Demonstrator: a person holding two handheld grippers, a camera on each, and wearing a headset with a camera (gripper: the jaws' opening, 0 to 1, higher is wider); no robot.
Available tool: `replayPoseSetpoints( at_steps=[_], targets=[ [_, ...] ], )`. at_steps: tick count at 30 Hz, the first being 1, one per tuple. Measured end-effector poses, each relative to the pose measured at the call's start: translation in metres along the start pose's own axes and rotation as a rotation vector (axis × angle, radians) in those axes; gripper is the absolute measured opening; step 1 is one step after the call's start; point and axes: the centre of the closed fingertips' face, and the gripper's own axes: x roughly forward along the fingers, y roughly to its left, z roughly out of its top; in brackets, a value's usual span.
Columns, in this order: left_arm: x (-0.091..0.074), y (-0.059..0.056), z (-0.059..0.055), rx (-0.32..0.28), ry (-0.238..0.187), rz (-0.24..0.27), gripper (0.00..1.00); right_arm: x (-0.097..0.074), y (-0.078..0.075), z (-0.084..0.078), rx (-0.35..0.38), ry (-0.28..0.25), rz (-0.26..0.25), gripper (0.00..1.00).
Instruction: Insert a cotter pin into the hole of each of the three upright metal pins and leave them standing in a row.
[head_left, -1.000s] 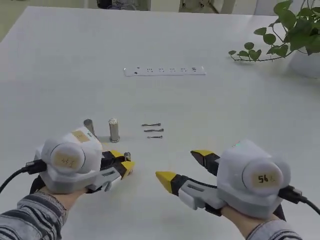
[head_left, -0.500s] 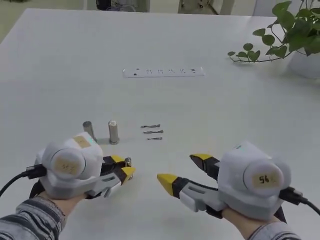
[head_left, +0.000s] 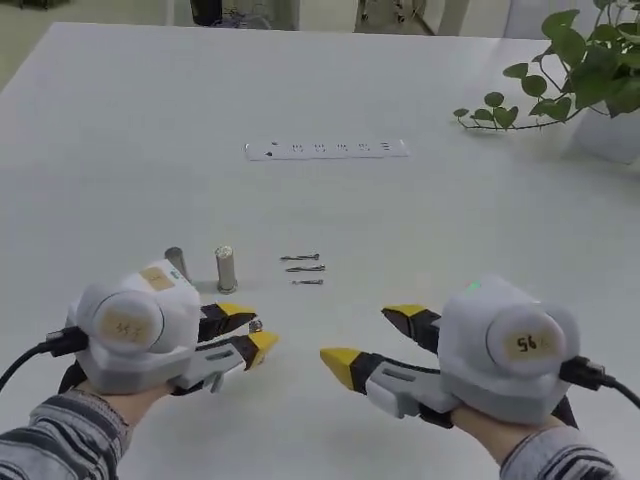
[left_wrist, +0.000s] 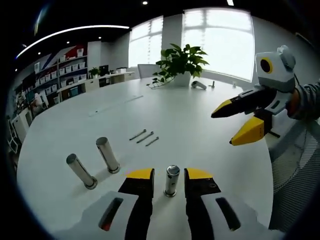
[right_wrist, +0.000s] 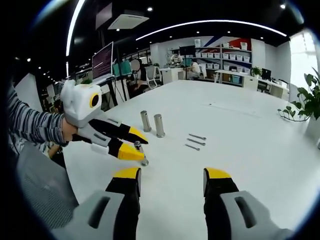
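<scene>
Likely the opening step: the left tool (left_wrist: 170, 174) straddles one upright metal pin (left_wrist: 172, 184) by the table's (head_left: 420, 220) near edge, jaws narrowly apart, not yet gripping. The right tool (right_wrist: 171, 174) gapes wide, empty. Next, it should fetch a cotter pin (head_left: 305, 268) lying farther in

A white power strip (head_left: 326, 149) is lying flat across the far middle of the white bench (head_left: 110, 140). A leafy plant (head_left: 580, 60) is trailing over the bench's far right corner from a white pot (head_left: 612, 132). Shelves (left_wrist: 67, 82) are lining a wall, and windows (left_wrist: 220, 40) are glowing bright.
</scene>
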Motion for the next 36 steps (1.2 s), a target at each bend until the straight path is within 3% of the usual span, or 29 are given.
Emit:
replayPoseSetpoints(
  at_steps=[5, 8, 11, 16, 20, 25, 36],
  targets=[
    [-0.008, -0.004, 0.000, -0.001, -0.004, 0.020, 0.30, 0.006, -0.011, 0.008, -0.056, 0.019, 0.011, 0.45],
    [-0.011, -0.003, -0.001, -0.032, -0.005, 0.038, 0.35, 0.013, -0.020, 0.013, -0.080, 0.041, 0.025, 0.44],
    [-0.017, -0.002, 0.000, -0.051, -0.002, 0.062, 0.41, 0.022, -0.029, 0.014, -0.114, 0.092, 0.060, 0.40],
    [-0.025, -0.002, 0.004, -0.073, -0.025, 0.094, 0.50, 0.039, -0.038, 0.019, -0.143, 0.133, 0.108, 0.31],
    [-0.032, 0.001, 0.003, -0.078, -0.024, 0.135, 0.58, 0.053, -0.039, 0.014, -0.178, 0.209, 0.163, 0.31],
    [-0.040, 0.003, 0.001, -0.111, -0.029, 0.163, 0.65, 0.065, -0.036, 0.011, -0.221, 0.265, 0.217, 0.28],
    [-0.052, 0.003, -0.007, -0.114, -0.018, 0.215, 0.78, 0.092, -0.039, 0.006, -0.300, 0.369, 0.267, 0.22]
  ],
)
